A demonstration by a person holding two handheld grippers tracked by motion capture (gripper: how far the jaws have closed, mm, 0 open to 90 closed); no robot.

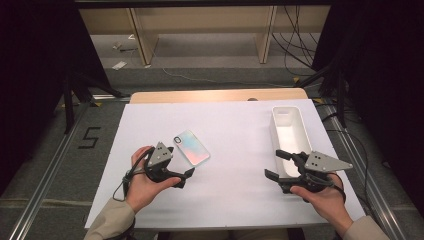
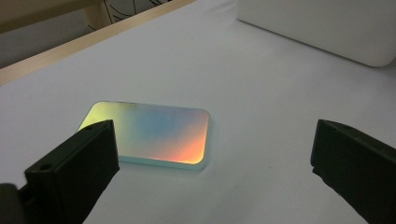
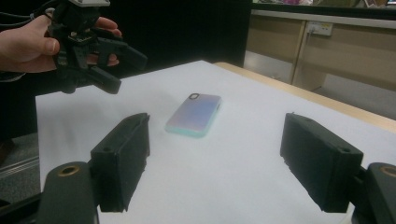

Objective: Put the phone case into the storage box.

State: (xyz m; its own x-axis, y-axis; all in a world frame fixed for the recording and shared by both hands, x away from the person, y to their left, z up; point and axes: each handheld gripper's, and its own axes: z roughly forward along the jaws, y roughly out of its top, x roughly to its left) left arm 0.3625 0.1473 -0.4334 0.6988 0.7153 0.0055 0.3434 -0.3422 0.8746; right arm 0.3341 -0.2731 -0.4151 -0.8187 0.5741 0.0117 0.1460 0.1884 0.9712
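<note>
An iridescent phone case point(image 1: 191, 148) lies flat, camera cut-out away from me, on the white table cover, left of centre. My left gripper point(image 1: 186, 178) hovers just on my side of it, jaws open and pointing right, nothing between them. Its own view has the phone case point(image 2: 154, 133) just ahead of the left gripper point(image 2: 212, 140), partly behind one jaw. My right gripper point(image 1: 272, 163) is open and empty at the near end of a white bin point(image 1: 305, 131), jaws pointing left. The right gripper view looks past the right gripper point(image 3: 217, 128) to the phone case point(image 3: 194, 114) and the left gripper point(image 3: 127, 72).
The long white bin point(image 2: 327, 28) stands empty on the right side of the table. The white cover point(image 1: 230, 195) leaves a wooden strip point(image 1: 215, 95) bare at the far edge. Beyond lie floor cables and wooden shelving; metal rails run along both sides.
</note>
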